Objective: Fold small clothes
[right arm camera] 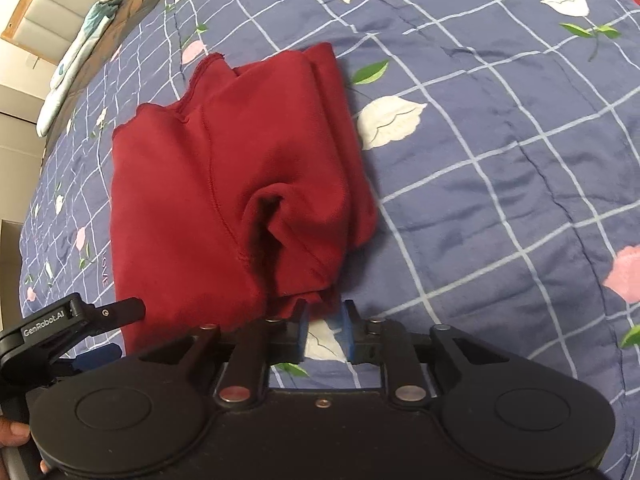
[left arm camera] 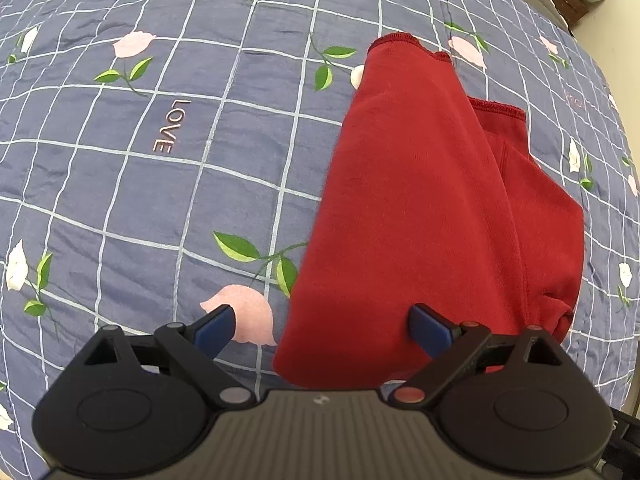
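Hovering my left gripper [left arm camera: 320, 330] wide open and empty over the folded red garment [left arm camera: 420, 216] on the floral bedspread [left arm camera: 160, 184], I see my right gripper [right arm camera: 325, 326] narrowed, its near hem between the pads, grip unclear.
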Demonstrator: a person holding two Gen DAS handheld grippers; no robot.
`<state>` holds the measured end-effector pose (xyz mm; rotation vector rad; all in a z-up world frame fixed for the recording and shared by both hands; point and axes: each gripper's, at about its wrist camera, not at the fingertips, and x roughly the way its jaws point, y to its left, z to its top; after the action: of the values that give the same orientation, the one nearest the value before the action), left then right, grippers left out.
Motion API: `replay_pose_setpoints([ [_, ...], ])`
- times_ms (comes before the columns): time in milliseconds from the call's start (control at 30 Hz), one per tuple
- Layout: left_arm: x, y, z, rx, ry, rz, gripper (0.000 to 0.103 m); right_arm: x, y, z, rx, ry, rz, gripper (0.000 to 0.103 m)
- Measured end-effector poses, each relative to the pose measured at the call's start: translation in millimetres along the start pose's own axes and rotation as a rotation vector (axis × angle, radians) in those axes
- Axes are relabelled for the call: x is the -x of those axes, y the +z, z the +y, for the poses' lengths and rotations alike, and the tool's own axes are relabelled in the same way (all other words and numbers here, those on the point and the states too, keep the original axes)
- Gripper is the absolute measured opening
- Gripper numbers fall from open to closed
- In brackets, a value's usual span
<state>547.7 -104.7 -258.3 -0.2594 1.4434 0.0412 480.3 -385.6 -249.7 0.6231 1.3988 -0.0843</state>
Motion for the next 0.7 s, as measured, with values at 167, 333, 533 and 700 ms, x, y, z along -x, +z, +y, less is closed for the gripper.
replay_pose_setpoints([
  [167, 1, 0, 0, 0.000, -0.006, 0.000, 0.098, 7, -3, -12, -0.040, 0.023, 0.000, 0.086],
  [333, 5, 5, 0, 0.013, -0.029, -0.020, 0.100, 11, -1, -20, -0.033, 0.016, -0.002, 0.099],
  [533, 7, 20, -3, 0.013, -0.021, -0.061, 0.102, 14, 12, -21, -0.033, 0.025, -0.055, 0.102],
  [700, -1, 35, -6, -0.004, 0.024, -0.067, 0.102, 12, 31, -15, -0.024, 0.025, -0.108, 0.102],
])
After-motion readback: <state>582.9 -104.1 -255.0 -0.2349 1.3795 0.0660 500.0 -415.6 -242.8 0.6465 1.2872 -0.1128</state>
